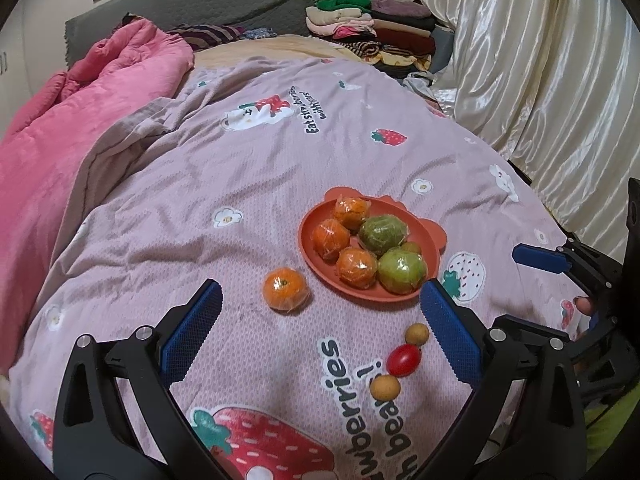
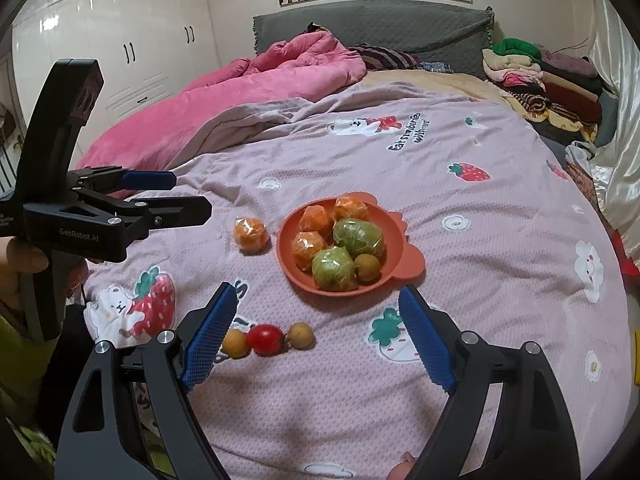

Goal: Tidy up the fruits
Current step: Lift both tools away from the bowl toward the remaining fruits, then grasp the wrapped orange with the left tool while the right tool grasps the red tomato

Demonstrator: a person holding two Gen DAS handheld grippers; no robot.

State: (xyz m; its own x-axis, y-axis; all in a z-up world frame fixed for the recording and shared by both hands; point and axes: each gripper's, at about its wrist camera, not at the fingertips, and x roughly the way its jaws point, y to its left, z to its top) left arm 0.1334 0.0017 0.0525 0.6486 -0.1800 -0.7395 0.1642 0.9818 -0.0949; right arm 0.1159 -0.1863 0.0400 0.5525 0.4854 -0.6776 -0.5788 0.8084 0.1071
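Note:
An orange plate on the bed holds three wrapped oranges, two wrapped green fruits and a small brown fruit. One wrapped orange lies on the cover left of the plate. A cherry tomato lies between two small brown fruits in front of the plate. My left gripper is open and empty above the cover near the loose orange. My right gripper is open and empty in front of the plate; it also shows in the left wrist view.
A pink quilt lies bunched at the bed's left. Folded clothes are stacked at the head, right. A shiny curtain hangs along the right side. White wardrobes stand at the left.

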